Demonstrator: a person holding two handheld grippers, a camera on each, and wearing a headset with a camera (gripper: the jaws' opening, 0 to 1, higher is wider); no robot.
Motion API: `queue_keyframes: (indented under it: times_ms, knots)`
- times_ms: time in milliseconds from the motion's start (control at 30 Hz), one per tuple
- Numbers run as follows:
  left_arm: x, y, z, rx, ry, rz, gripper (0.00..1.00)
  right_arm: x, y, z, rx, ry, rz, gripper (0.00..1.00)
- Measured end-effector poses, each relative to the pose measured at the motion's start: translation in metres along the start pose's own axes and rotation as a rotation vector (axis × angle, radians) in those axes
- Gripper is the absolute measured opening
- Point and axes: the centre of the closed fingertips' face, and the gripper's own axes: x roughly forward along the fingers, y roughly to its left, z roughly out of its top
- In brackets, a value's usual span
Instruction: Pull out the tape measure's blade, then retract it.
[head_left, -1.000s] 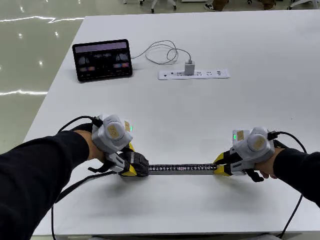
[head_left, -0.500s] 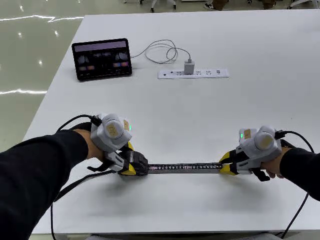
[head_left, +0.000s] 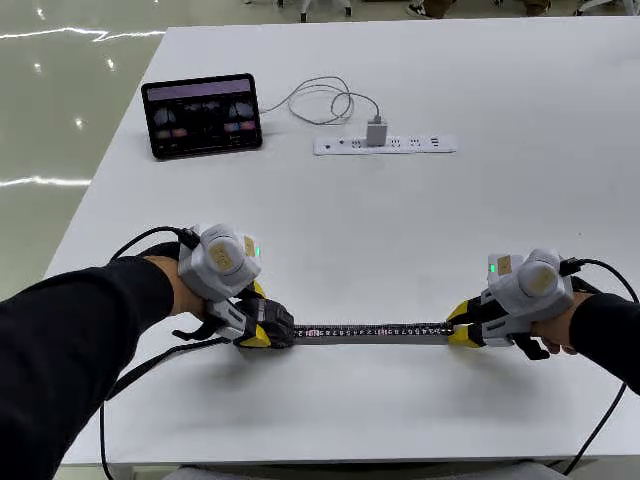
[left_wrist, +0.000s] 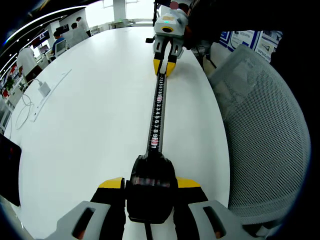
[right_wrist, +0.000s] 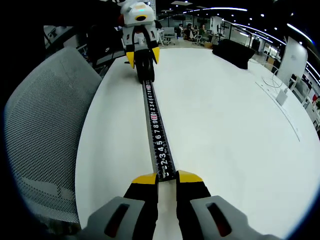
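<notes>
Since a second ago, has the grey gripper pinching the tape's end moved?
Yes. Against the white power strip, the right gripper slid rightward, away from the black-and-yellow tape measure case, exposing more blade.

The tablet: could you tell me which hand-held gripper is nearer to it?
Left. The left hand-held gripper sits almost straight in front of the tablet, toward the person; the right hand-held gripper is far off to the right.
</notes>
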Motion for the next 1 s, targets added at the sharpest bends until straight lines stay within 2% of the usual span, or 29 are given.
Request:
queue_keyframes:
  times_ms: [1000]
  knots:
    - [-0.0012,-0.0038,0.0018,-0.006,-0.002,0.001,0.33,0.0017,-0.0003,-0.0068,-0.022,0.027,0.006,0.08]
